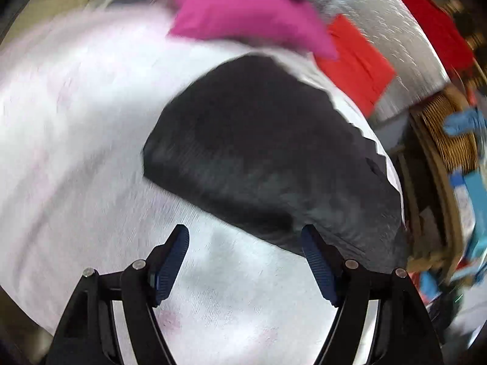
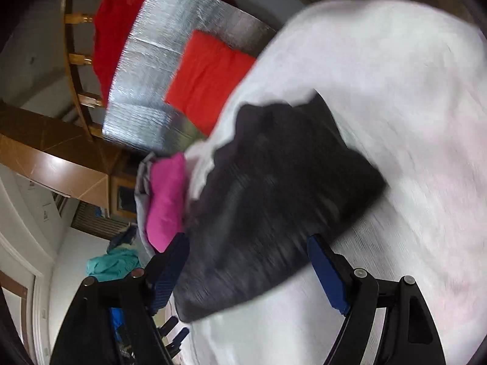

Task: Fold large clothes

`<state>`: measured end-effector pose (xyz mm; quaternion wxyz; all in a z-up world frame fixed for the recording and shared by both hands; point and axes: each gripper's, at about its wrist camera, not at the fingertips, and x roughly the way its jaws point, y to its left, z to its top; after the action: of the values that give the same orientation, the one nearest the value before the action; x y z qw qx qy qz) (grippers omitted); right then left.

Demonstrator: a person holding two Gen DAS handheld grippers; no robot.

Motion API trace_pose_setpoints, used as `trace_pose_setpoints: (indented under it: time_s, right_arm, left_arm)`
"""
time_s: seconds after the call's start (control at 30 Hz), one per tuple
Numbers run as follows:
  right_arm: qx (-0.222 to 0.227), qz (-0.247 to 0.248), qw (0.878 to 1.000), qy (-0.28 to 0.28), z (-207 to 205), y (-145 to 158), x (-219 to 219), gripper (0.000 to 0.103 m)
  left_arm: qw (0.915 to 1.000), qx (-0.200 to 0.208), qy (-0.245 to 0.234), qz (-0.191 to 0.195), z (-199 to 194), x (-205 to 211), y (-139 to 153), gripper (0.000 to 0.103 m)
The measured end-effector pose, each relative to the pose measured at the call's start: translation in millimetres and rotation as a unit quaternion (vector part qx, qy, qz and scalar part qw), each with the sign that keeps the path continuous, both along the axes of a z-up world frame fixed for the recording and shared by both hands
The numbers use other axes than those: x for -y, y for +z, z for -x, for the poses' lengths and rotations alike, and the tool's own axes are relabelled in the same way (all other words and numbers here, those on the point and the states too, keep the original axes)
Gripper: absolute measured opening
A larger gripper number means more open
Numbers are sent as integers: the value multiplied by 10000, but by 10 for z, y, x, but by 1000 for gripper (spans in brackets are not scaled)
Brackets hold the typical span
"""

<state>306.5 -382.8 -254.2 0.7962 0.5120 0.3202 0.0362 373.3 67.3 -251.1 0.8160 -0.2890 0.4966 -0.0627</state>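
A black folded garment (image 1: 268, 158) lies on a wide white cloth (image 1: 76, 121) that is spread flat. My left gripper (image 1: 245, 237) hovers open over the white cloth, and its right fingertip (image 1: 310, 243) stands at the garment's near edge. In the right wrist view the same black garment (image 2: 274, 197) fills the middle on the white cloth (image 2: 395, 106). My right gripper (image 2: 248, 243) is open above the garment's near end, its pads well apart and pressing on nothing. Both views are blurred by motion.
A pink folded garment (image 1: 243, 15) on grey cloth and a red folded garment (image 1: 356, 60) lie beyond the black one; the red one rests on a silver mat (image 2: 158, 60). A red cloth (image 2: 112, 30) hangs on a wooden rail. A teal cloth (image 2: 115, 264) lies on the floor.
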Motion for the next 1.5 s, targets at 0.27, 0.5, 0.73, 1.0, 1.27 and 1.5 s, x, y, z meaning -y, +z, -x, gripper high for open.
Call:
trace_pose_setpoints:
  time_s: [0.27, 0.5, 0.73, 1.0, 1.27, 1.5]
  right_arm:
    - [-333, -191, 9979, -521, -402, -406, 113, 84]
    - [-168, 133, 9958, -890, -763, -420, 39, 84]
    - [-262, 724, 9910, -1099, -871, -355, -61, 64]
    - [-44, 1465, 9853, -876, -654, -63, -167, 34]
    - [-199, 1533, 9870, -432, -64, -31, -213, 34]
    - [-377, 1392, 9894, -187, 595, -207, -328, 34]
  left_arm:
    - [9948, -58, 862, 546, -368, -270, -179, 82]
    - [9860, -78, 1205, 1152, -691, -386, -380, 84]
    - [9866, 222, 1231, 1050, -939, -359, -383, 64]
    - [9919, 574, 984, 569, -913, -201, -162, 25]
    - [9971, 524, 509, 203, -503, -244, -20, 24]
    - [9989, 437, 177, 86, 205, -461, -53, 28]
